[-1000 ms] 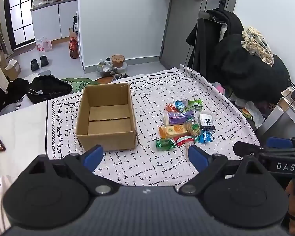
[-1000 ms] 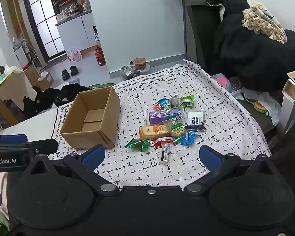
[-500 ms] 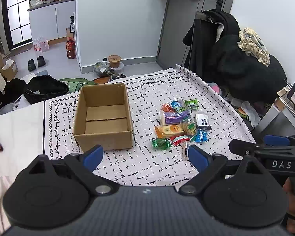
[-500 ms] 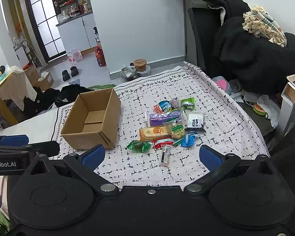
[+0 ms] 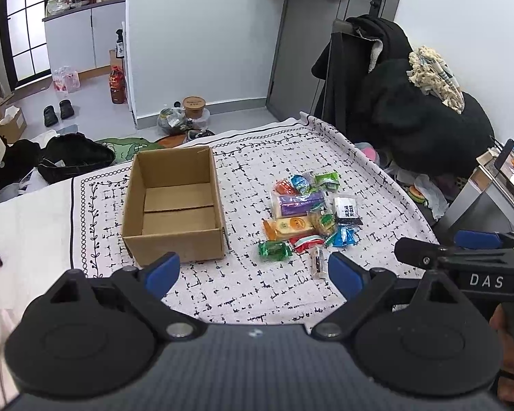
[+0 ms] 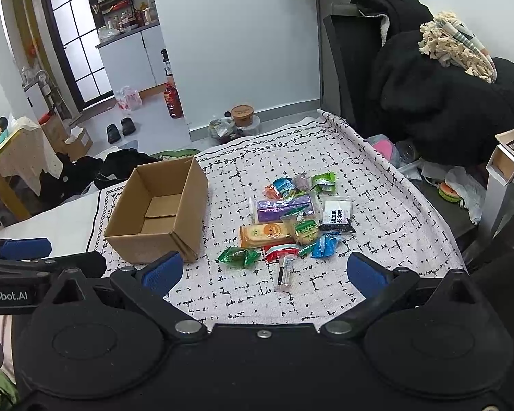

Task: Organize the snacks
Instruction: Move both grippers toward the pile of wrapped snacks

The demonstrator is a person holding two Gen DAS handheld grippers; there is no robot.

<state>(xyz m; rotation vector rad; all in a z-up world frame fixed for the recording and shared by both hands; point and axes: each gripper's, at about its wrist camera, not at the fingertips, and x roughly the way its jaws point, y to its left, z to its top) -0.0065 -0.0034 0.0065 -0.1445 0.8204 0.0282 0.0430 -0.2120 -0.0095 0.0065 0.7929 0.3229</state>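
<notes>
An open, empty cardboard box (image 5: 173, 202) (image 6: 154, 212) stands on the patterned cloth (image 5: 257, 284). To its right lies a pile of several snack packets: a purple one (image 5: 300, 203) (image 6: 282, 208), an orange one (image 5: 289, 226) (image 6: 265, 233), a green candy (image 5: 274, 250) (image 6: 238, 257), a blue one (image 6: 325, 245) and a clear stick packet (image 5: 317, 262) (image 6: 284, 273). My left gripper (image 5: 253, 272) is open and empty, held above the table's near edge. My right gripper (image 6: 264, 272) is open and empty, just short of the stick packet.
A chair piled with black clothes (image 6: 438, 96) stands at the far right. Bags, shoes and a bottle (image 6: 173, 97) sit on the floor behind the table. The right gripper's side (image 5: 462, 260) shows in the left wrist view, to the right.
Both grippers have moved slightly forward and up over the table; box and snacks sit a little nearer in view. Nothing was grasped or moved.
</notes>
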